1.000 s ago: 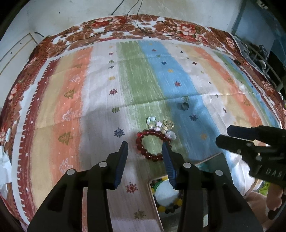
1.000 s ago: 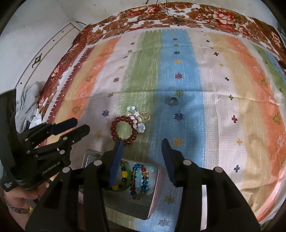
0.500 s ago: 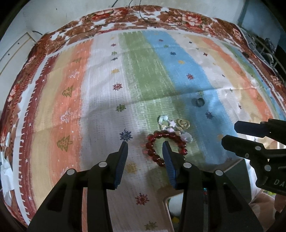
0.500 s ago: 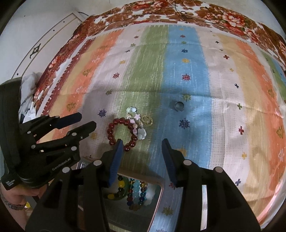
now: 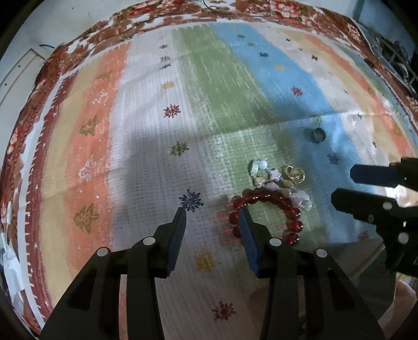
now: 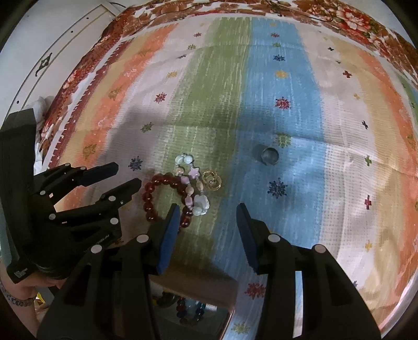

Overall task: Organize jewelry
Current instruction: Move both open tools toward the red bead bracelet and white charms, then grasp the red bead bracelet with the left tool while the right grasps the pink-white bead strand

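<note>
A red bead bracelet (image 5: 284, 202) (image 6: 149, 193) lies on the striped cloth, overlapped by a pale bracelet with star beads (image 5: 263, 174) (image 6: 190, 180). A gold piece (image 5: 295, 174) (image 6: 212, 180) lies beside them and a dark ring (image 5: 317, 134) (image 6: 270, 155) lies farther off. My left gripper (image 5: 213, 211) (image 6: 126, 174) hovers low, jaws opening. The red bracelet's left edge shows by its right finger and the pads do not press on it. My right gripper (image 6: 207, 206) (image 5: 342, 184) is open over the pale bracelet's big beads, not gripping them.
A shallow box (image 6: 193, 283) holding several coloured bead bracelets sits at the near edge under the right gripper. The cloth's floral border (image 5: 261, 10) hangs off the table at the back. A hand with a wrist chain (image 6: 15, 300) holds the left gripper.
Both grippers have sunk toward the cloth and moved forward off the box to the jewelry pile. The box has slid toward the bottom of both views.
</note>
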A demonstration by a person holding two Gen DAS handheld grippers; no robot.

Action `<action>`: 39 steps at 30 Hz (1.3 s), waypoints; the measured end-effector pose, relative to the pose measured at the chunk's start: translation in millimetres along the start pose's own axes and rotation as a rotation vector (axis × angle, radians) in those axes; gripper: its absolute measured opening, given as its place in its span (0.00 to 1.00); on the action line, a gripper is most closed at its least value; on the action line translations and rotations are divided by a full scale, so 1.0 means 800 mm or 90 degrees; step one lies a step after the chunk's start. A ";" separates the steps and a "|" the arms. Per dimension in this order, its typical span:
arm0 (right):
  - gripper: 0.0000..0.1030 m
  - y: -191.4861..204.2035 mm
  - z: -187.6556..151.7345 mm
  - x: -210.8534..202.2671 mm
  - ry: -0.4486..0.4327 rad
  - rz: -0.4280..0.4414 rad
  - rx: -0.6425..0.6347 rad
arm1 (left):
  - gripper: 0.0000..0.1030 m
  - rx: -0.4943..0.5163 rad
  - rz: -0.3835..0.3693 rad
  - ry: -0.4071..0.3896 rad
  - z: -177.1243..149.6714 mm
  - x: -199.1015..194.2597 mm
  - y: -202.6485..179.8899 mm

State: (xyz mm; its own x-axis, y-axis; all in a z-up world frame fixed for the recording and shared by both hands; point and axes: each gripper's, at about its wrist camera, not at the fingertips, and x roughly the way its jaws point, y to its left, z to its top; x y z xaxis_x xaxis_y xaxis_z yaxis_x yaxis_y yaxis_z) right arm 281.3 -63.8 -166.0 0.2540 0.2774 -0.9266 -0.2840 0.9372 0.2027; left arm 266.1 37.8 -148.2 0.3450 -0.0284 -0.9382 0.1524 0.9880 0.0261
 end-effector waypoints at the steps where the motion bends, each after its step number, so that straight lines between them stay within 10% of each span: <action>1: 0.45 -0.003 0.003 0.002 -0.001 -0.004 0.002 | 0.40 0.000 -0.001 0.001 0.001 0.001 0.000; 18: 0.45 -0.017 0.026 0.037 0.034 0.010 0.012 | 0.41 0.036 -0.031 0.035 0.002 0.033 -0.007; 26: 0.45 -0.002 0.023 0.046 0.055 0.013 -0.010 | 0.14 0.046 -0.018 0.032 0.001 0.034 -0.004; 39: 0.45 0.009 0.021 0.060 0.085 0.032 -0.018 | 0.14 0.033 -0.031 0.031 0.002 0.033 0.003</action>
State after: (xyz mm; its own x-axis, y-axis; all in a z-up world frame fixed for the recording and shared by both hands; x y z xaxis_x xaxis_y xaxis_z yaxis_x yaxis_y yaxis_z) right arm 307.2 -40.1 -203.5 0.1146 0.2919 -0.9496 -0.3200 0.9157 0.2429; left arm 277.1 39.2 -172.1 0.2904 -0.0682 -0.9545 0.2165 0.9763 -0.0039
